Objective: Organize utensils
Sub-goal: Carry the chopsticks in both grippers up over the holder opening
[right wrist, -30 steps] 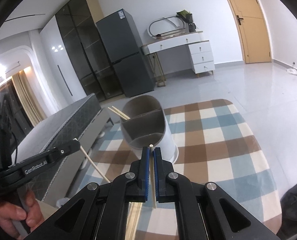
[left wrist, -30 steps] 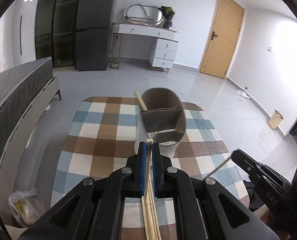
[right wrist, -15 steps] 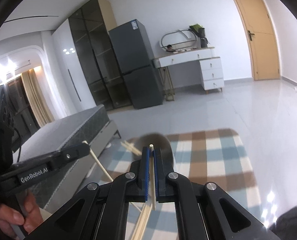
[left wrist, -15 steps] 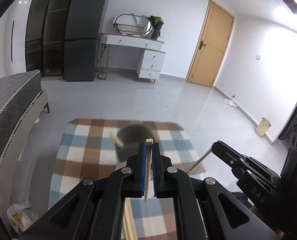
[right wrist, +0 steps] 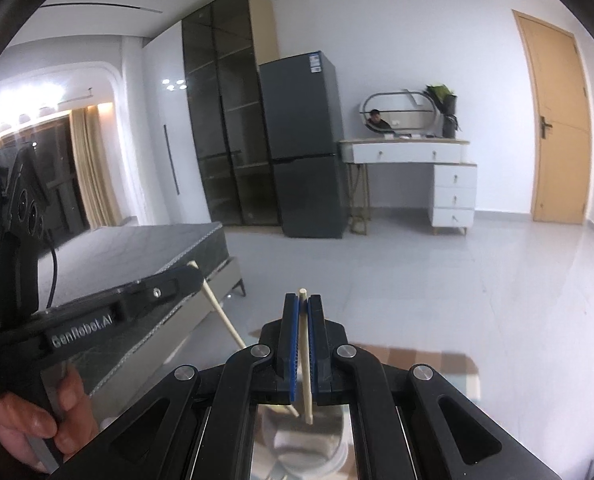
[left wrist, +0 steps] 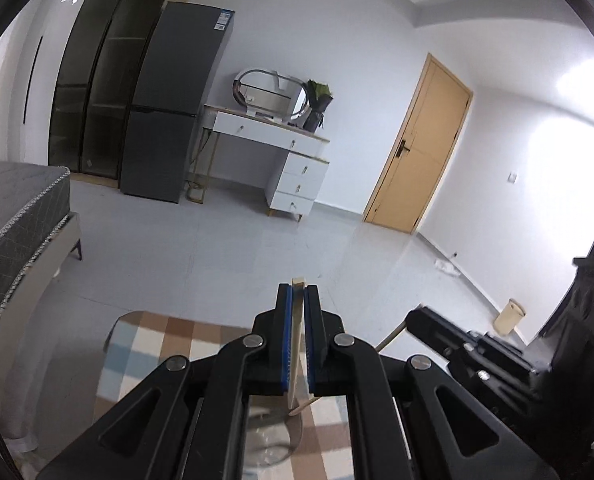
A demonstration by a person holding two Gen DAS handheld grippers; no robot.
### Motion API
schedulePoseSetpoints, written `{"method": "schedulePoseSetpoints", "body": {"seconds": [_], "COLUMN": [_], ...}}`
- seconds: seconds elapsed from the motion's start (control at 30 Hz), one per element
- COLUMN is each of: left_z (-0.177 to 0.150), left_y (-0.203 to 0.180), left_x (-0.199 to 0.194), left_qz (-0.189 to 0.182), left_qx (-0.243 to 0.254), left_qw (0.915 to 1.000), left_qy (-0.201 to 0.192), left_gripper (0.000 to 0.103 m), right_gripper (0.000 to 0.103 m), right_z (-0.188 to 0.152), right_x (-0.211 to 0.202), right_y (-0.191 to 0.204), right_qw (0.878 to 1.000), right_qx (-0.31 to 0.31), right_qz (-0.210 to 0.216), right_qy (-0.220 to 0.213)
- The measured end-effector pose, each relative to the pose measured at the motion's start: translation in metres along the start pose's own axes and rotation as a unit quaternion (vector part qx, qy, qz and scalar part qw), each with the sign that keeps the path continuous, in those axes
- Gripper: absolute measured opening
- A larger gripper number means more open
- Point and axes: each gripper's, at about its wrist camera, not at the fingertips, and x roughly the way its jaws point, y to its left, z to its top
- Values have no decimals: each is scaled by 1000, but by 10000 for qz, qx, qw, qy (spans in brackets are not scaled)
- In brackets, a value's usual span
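Carrying stage: left claw (left wrist: 296, 294) pinched pale wooden chopstick (left wrist: 295, 344); right claw (right wrist: 303, 308) pinched another pale wooden chopstick (right wrist: 305, 356). Grey divided utensil holder (right wrist: 305, 440) stood below. Next move likely needed lowering tips into compartment.

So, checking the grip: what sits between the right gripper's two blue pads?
A pale chopstick, clamped upright between the right gripper pads, seen in the right wrist view.

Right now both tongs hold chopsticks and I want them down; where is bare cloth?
The checked brown-and-blue tablecloth lies bare at its far left corner. Directly below both tongs it is crowded by the grey utensil holder.
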Motion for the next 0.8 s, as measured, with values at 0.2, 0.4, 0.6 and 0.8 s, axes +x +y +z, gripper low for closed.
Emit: {"method": "schedulePoseSetpoints", "body": {"seconds": [0.2, 0.4, 0.6, 0.8], "left_z": [-15, -34, -44, -36], "left_y": [34, 51, 55, 67], "left_x": [33, 52, 55, 53], "left_qz": [29, -38, -57, 224], "left_qx": [-307, -524, -615, -773], "left_qw": [9994, 9974, 9959, 9924], "left_qy": [185, 486, 658, 935], "left_gripper": [1, 1, 1, 2], "right_gripper": [3, 3, 3, 5], "right_z": [-11, -28, -46, -69], "right_x": [51, 90, 109, 133], "right_y": [-3, 1, 7, 9], "right_qw": [9993, 9962, 9917, 9842], "right_qx": [-200, -591, -882, -831], "right_qz": [54, 35, 189, 488], "right_qy": [312, 636, 914, 1486]}}
